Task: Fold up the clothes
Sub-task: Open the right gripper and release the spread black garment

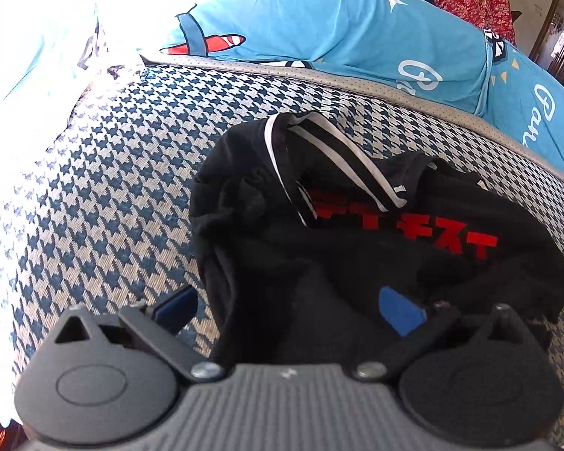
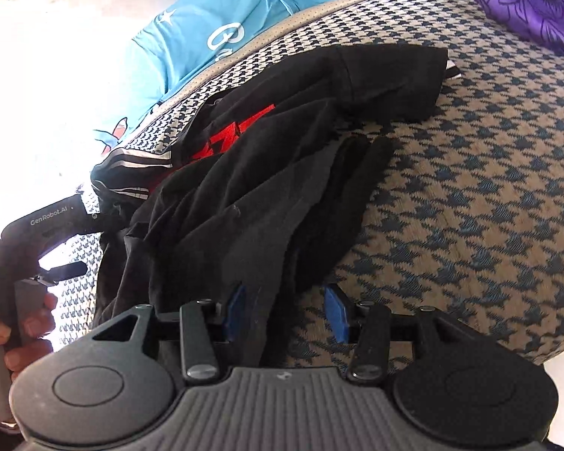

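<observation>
A crumpled black garment [image 1: 357, 263] with red lettering and white stripes lies on the houndstooth mattress [image 1: 112, 173]. My left gripper [image 1: 289, 312] stands open and wide over the garment's near edge. Its left pad is beside the cloth and its right pad is above it. In the right wrist view the same black garment [image 2: 263, 173] trails toward me. A fold of it hangs between the jaws of my right gripper [image 2: 286, 314], against the left pad. The right pad stands clear of the cloth, so this gripper is open. The left tool's black body [image 2: 45, 220] reaches the garment's far-left side, held by a hand [image 2: 30, 323].
Light blue printed bedding [image 1: 357, 30] is piled along the mattress's grey piped edge [image 1: 319, 75]. A purple floral cloth [image 2: 537, 3] lies at the far right of the mattress. Red floral fabric [image 1: 477, 0] shows behind the bedding. Bare houndstooth [image 2: 470, 188] spreads right of the garment.
</observation>
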Available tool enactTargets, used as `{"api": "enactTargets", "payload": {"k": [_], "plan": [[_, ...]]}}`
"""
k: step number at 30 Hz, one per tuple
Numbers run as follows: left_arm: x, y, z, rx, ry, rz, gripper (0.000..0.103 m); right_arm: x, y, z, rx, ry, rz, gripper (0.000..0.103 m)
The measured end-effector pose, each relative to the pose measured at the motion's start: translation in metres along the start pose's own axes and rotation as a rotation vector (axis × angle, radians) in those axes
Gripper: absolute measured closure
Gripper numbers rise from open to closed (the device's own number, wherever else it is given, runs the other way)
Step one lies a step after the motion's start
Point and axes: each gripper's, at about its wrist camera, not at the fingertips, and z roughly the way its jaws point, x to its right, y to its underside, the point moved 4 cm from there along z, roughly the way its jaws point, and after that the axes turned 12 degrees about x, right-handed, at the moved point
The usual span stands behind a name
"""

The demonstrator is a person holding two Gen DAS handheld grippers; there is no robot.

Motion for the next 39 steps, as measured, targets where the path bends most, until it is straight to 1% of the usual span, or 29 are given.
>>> {"api": "enactTargets", "payload": {"k": [3, 4, 5, 6, 7, 10, 14, 17, 20, 21, 22, 24, 25, 27, 28, 29, 30, 33, 34, 35, 36, 37, 39], "plan": [[-0.005, 0.007, -0.005, -0.007, 0.003, -0.016, 0.0, -0.007, 0.006, 0.005, 0.016, 0.008, -0.021, 0.058], [-0.006, 0.009, -0.007, -0.01, 0.004, -0.021, 0.0, -0.01, 0.007, 0.007, 0.021, -0.003, -0.034, 0.069], [-0.008, 0.011, -0.009, -0.012, 0.004, -0.025, 0.0, -0.013, 0.008, 0.008, 0.024, -0.012, -0.044, 0.091], [-0.01, 0.014, -0.011, -0.012, -0.002, -0.023, 0.0, -0.013, 0.011, 0.009, 0.023, -0.015, -0.039, 0.095], [-0.012, 0.016, -0.013, -0.013, -0.006, -0.024, 0.0, -0.014, 0.013, 0.01, 0.025, -0.018, -0.036, 0.095], [-0.022, 0.019, -0.02, -0.011, -0.008, -0.043, 0.0, -0.019, 0.019, -0.003, 0.074, -0.03, -0.053, 0.096], [-0.034, 0.022, -0.027, 0.001, -0.026, -0.053, 0.0, -0.041, 0.037, -0.037, 0.087, -0.166, -0.106, 0.097], [-0.039, 0.025, -0.03, 0.007, -0.043, -0.053, 0.0, -0.059, 0.068, -0.059, 0.037, -0.249, -0.219, 0.097], [-0.041, 0.028, -0.031, 0.007, -0.062, -0.054, 0.0, -0.072, 0.104, -0.068, -0.081, -0.326, -0.324, 0.097], [-0.041, 0.029, -0.031, 0.006, -0.066, -0.057, 0.0, -0.076, 0.113, -0.07, -0.113, -0.335, -0.363, 0.097], [-0.041, 0.03, -0.031, 0.005, -0.069, -0.06, 0.0, -0.08, 0.119, -0.072, -0.124, -0.342, -0.399, 0.095], [-0.039, 0.032, -0.032, -0.001, -0.077, -0.053, 0.0, -0.084, 0.123, -0.079, -0.113, -0.373, -0.436, 0.095], [-0.037, 0.032, -0.033, -0.005, -0.081, -0.045, 0.0, -0.085, 0.12, -0.084, -0.1, -0.391, -0.433, 0.094], [-0.032, 0.03, -0.037, -0.01, -0.081, -0.025, 0.0, -0.083, 0.108, -0.09, -0.055, -0.4, -0.415, 0.089], [-0.028, 0.026, -0.039, -0.01, -0.074, -0.011, 0.0, -0.082, 0.1, -0.089, -0.034, -0.383, -0.407, 0.086], [-0.025, 0.022, -0.042, -0.01, -0.067, 0.002, 0.0, -0.08, 0.091, -0.089, -0.012, -0.367, -0.4, 0.085], [-0.021, 0.017, -0.046, 0.015, -0.057, 0.023, 0.0, -0.078, 0.083, -0.089, 0.009, -0.351, -0.391, 0.085], [-0.014, 0.006, -0.047, 0.102, -0.067, 0.138, 0.0, -0.077, 0.053, -0.084, 0.059, -0.313, -0.36, 0.084], [-0.013, 0.002, -0.044, 0.103, -0.081, 0.152, 0.0, -0.077, 0.043, -0.081, 0.075, -0.302, -0.36, 0.083], [-0.012, -0.002, -0.041, 0.114, -0.064, 0.148, 0.0, -0.078, 0.032, -0.077, 0.097, -0.289, -0.371, 0.078], [-0.011, -0.006, -0.038, 0.133, -0.039, 0.136, 0.0, -0.079, 0.021, -0.073, 0.119, -0.275, -0.381, 0.076], [-0.009, -0.01, -0.035, 0.146, -0.032, 0.126, 0.0, -0.079, 0.009, -0.069, 0.142, -0.261, -0.389, 0.074], [-0.007, -0.014, -0.023, 0.161, -0.052, 0.134, 0.0, -0.077, -0.013, -0.056, 0.183, -0.23, -0.379, 0.073]]}}
